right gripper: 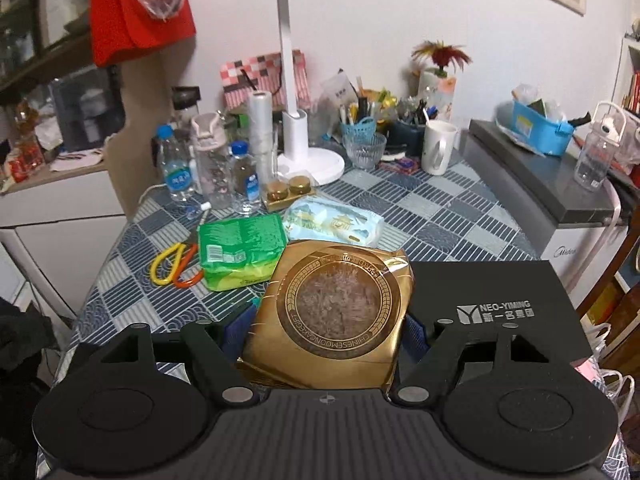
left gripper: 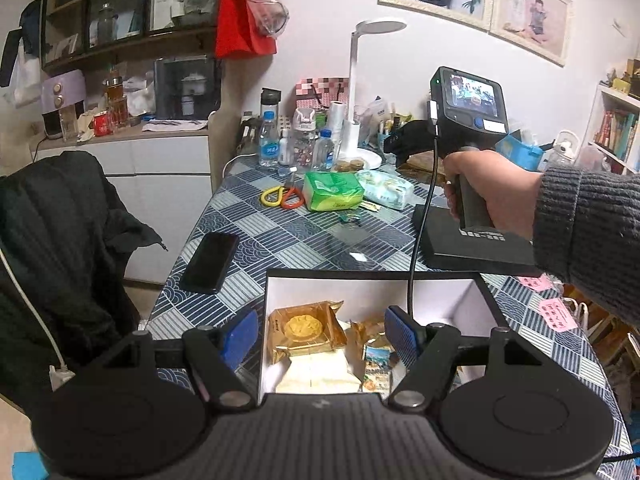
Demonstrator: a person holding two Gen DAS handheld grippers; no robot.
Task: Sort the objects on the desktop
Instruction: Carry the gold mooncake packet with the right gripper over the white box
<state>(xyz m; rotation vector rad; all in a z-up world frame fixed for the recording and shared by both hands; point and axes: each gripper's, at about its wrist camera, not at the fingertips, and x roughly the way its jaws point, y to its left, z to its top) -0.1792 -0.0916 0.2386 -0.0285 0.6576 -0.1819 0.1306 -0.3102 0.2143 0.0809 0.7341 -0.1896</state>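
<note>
Gripped between my right gripper's [right gripper: 324, 336] blue pads sat a gold mooncake packet [right gripper: 332, 312], held above the table [right gripper: 440, 216], its round window face up and its long axis running away from the camera, tilted slightly right. My left gripper [left gripper: 322, 334] hung with jaws apart and nothing between them over a white-walled box [left gripper: 360, 292]. Inside that box lay one gold mooncake packet [left gripper: 306, 330] and several smaller wrappers I couldn't count. Beyond were three water bottles [right gripper: 178, 170].

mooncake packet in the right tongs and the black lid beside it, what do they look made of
Mooncake packet: likely metallised plastic film, glossy gold, with creases, glare and a clear round window. Black lid: probably matte card, flat with crisp edges and a printed white logo.
</note>
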